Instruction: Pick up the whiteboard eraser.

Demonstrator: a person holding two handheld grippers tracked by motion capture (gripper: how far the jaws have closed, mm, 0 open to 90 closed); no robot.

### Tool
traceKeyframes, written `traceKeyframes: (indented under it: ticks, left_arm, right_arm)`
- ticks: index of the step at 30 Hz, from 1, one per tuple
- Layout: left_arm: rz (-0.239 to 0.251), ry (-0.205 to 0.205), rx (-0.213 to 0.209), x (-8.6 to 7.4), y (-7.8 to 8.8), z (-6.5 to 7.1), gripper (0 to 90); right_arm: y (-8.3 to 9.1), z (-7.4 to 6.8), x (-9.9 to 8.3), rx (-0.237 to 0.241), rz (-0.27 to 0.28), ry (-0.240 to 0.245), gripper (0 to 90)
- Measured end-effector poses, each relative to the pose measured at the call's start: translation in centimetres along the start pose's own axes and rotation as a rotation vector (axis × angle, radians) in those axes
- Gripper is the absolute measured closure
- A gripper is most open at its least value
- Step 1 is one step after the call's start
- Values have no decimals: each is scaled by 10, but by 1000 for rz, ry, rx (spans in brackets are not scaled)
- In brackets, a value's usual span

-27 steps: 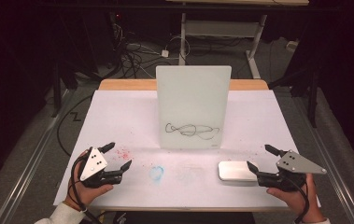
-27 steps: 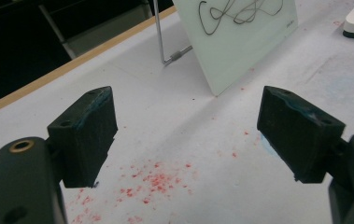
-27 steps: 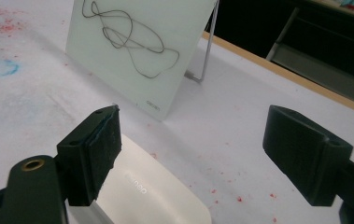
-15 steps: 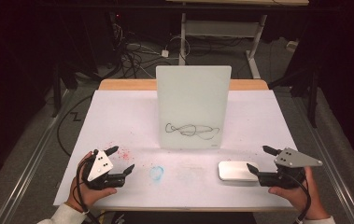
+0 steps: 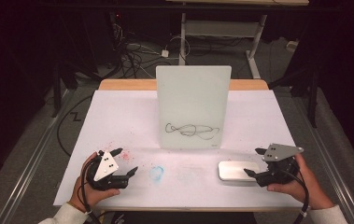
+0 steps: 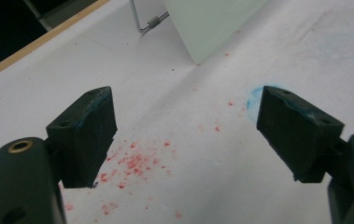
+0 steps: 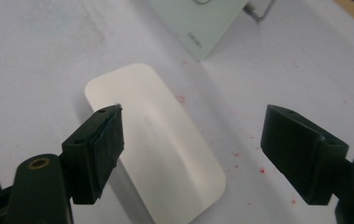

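Near the right front of the table [image 5: 258,112], a white rounded block [image 5: 238,171] lies flat on the white covering, and the right gripper [image 5: 258,162] sits just beside its right end. From the right gripper view the block [image 7: 156,144] runs between the two black jaws, closer to the left one, whose tip overlaps its edge; whether that jaw touches it I cannot tell. The jaws stand wide apart and hold nothing. The person's right hand [image 5: 300,184] grips the tool from behind, a cable trailing off toward the table edge.

Over at the left front, the left gripper [image 5: 124,161] is held in the person's left hand [image 5: 88,191], its jaws also spread wide and empty. Between them, in the left gripper view, lies a scatter of red specks [image 6: 132,163] on the covering, with a faint blue smudge [image 6: 255,97] just beside the right jaw.

Behind both, at the middle of the table, a pale board [image 5: 193,107] stands upright on a wire stand, a dark scribble [image 5: 192,130] drawn low on its face. The block lies near its right lower corner, apart from it.
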State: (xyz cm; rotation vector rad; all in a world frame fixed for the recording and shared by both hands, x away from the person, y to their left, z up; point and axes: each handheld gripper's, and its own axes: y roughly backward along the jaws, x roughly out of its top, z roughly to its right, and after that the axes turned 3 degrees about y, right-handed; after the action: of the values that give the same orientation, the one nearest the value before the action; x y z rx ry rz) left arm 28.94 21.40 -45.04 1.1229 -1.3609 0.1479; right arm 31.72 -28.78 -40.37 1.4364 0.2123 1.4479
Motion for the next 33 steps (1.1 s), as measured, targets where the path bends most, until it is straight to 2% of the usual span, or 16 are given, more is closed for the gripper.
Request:
traceKeyframes:
  ticks: [1, 8, 13, 14, 19, 24, 27, 28, 29, 31, 32, 33]
  left_arm:
    - [-3, -4, -1, 0, -1, 1, 191]
    - [-25, -21, -12, 0, -4, 3, 192]
    - [-28, -26, -12, 0, -4, 3, 192]
    - [-29, -25, -13, 0, -4, 3, 192]
    - [-32, -31, -21, 0, -4, 4, 192]
    - [-37, -36, -29, 0, -5, 5, 196]
    - [-38, -38, -32, 0, -6, 5, 197]
    - [-39, -39, -30, 0, -6, 5, 197]
    - [-40, -39, -32, 0, -6, 5, 197]
    - [-41, -40, -33, 0, -6, 5, 197]
    - [-43, -41, -33, 0, -6, 5, 197]
    - [-44, -42, -37, 0, -6, 6, 197]
  right_arm:
    - [-3, 0, 3, 40, -39, 36, 221]
    - [-21, 1, 13, 136, -184, 144, 221]
    - [-33, 0, 21, 152, -258, 176, 221]
    - [-36, 1, 22, 161, -259, 199, 221]
    - [-48, -1, 24, 186, -295, 206, 238]
    - [-56, -2, 31, 213, -327, 248, 226]
    - [-61, -3, 33, 228, -372, 290, 243]
    - [-62, -3, 33, 237, -378, 293, 245]
    - [-65, -1, 34, 246, -381, 315, 246]
    - [-66, -3, 34, 250, -408, 314, 256]
    - [-67, -2, 35, 255, -405, 346, 260]
    - [-68, -2, 35, 262, -409, 357, 262]
